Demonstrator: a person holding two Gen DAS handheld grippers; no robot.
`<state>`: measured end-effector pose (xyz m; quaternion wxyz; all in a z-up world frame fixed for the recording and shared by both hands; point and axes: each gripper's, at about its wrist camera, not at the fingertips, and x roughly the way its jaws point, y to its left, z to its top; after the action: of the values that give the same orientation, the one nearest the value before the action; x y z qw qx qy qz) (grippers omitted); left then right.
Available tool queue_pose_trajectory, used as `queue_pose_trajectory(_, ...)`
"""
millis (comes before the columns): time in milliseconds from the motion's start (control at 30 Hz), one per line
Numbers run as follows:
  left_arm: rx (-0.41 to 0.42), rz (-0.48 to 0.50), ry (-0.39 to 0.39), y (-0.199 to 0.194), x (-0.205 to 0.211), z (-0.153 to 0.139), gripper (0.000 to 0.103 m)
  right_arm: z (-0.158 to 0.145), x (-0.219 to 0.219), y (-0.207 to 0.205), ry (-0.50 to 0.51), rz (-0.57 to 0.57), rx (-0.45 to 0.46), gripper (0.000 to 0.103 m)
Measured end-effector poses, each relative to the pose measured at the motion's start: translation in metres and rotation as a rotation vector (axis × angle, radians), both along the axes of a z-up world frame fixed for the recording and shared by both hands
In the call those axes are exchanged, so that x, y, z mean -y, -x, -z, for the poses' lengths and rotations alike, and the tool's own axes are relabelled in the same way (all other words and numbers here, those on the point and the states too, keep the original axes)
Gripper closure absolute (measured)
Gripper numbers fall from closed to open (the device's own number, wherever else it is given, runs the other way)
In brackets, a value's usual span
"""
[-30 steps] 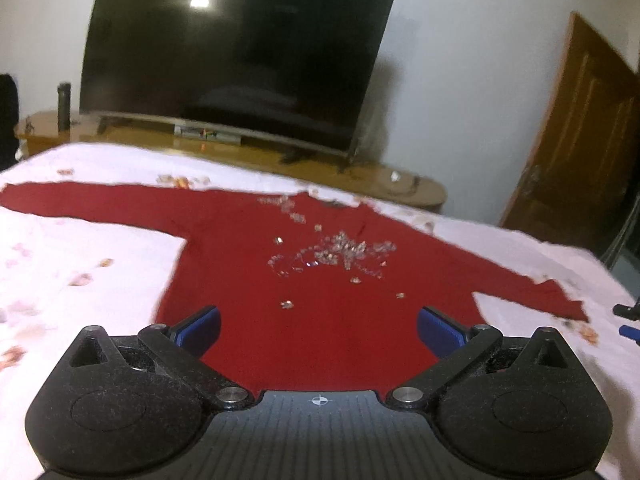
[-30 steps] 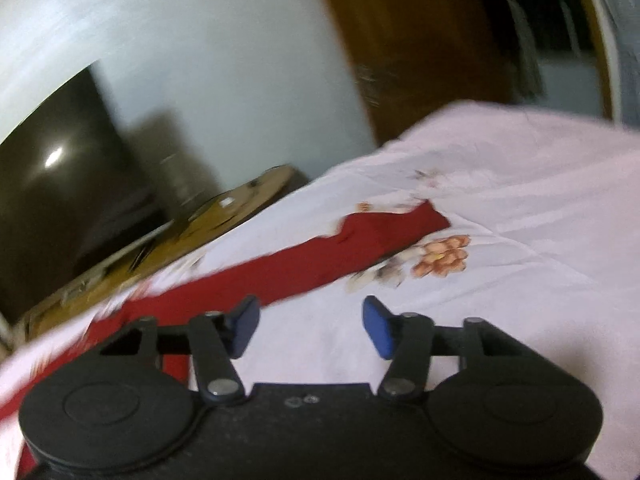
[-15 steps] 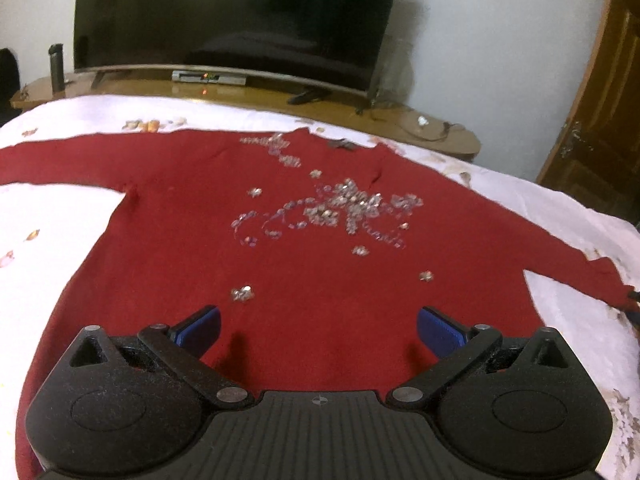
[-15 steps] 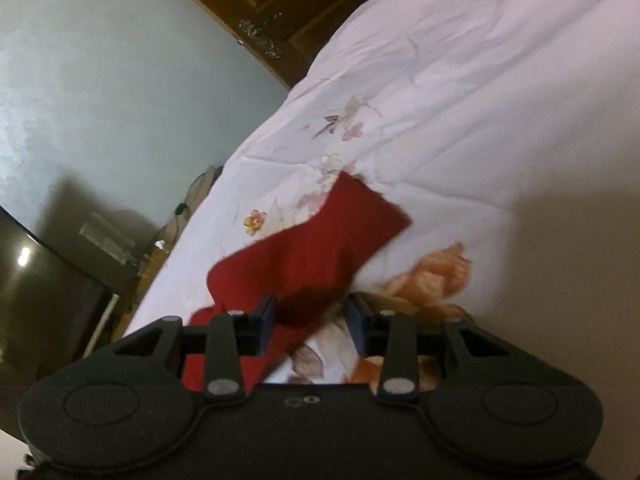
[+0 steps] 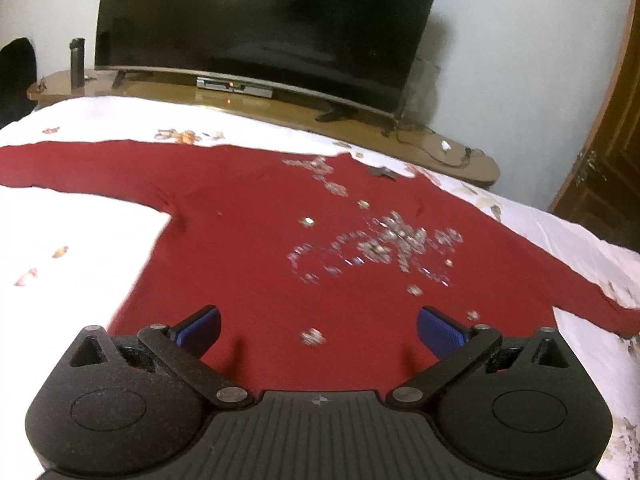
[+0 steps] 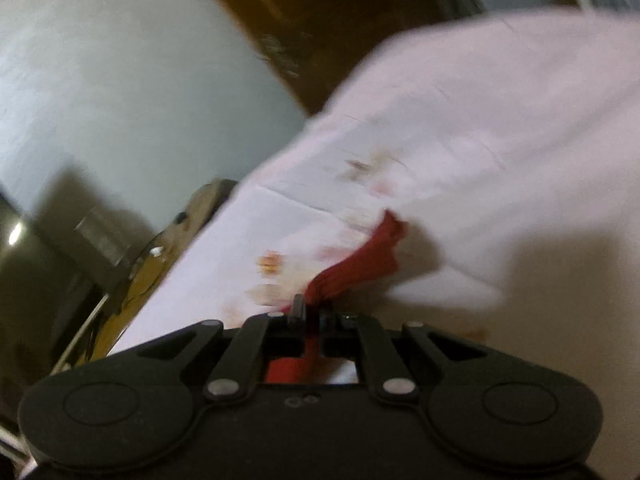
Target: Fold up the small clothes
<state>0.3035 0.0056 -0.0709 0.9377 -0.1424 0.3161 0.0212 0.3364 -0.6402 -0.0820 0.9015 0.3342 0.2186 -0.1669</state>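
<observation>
- Since half a second ago the right hand-held gripper (image 6: 310, 312) has gone from fingers part-open around the sleeve cuff (image 6: 360, 258) to fingers pressed together on it, and the cuff now bunches into gathered folds ahead of the tips; the view is blurred.
- In the same span the left wrist view has tilted up, so the sweater sits lower in the picture and more of the television (image 5: 272, 20) shows.
- The left hand-held gripper (image 5: 318, 328) is wide open, its blue pads (image 5: 200, 330) well apart and holding nothing, above the lower body of the red sweater (image 5: 248, 248).
- The sweater lies flat, front up, on the bed sheet (image 5: 72, 256), with both sleeves spread out to the sides; the left sleeve (image 5: 80, 162) runs off the left edge of the picture.
- A cluster of silver sequin trim (image 5: 380, 242) covers the chest, with a few loose-looking pieces scattered toward the hem.
- The sheet is white with a small floral print; in the right wrist view it shows creases beyond the cuff.
- Beyond the bed a wooden TV stand (image 5: 452, 156) carries the curved television, a set-top box (image 5: 234, 86) and a dark cylinder (image 5: 77, 62) at its left end.
- A wooden door (image 5: 612, 152) stands at the right.
</observation>
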Motion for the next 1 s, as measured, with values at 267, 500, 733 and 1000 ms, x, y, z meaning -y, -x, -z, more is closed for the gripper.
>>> queue_pose_trajectory(267,-0.015,0.009,-0.011,0.003,-0.049,0.006,0.0,-0.07,-0.167,-0.034,0.238,-0.309,0.093,0.097)
queue_pose_trajectory(500,-0.02,-0.056,0.017,0.016,-0.116,0.011,0.0,-0.061,-0.34,-0.079,0.265,-0.573,0.084,0.096)
queue_pose_trajectory(733,-0.028,-0.075,0.017,0.013,-0.15,0.015,0.0,-0.01,-0.474,-0.097,0.32,-0.781,-0.027,0.093)
queue_pose_trajectory(1000,0.044,0.084,0.148,-0.056,-0.116,0.01,0.0,-0.018,-0.464,-0.037,0.378,-0.792,0.021,0.065)
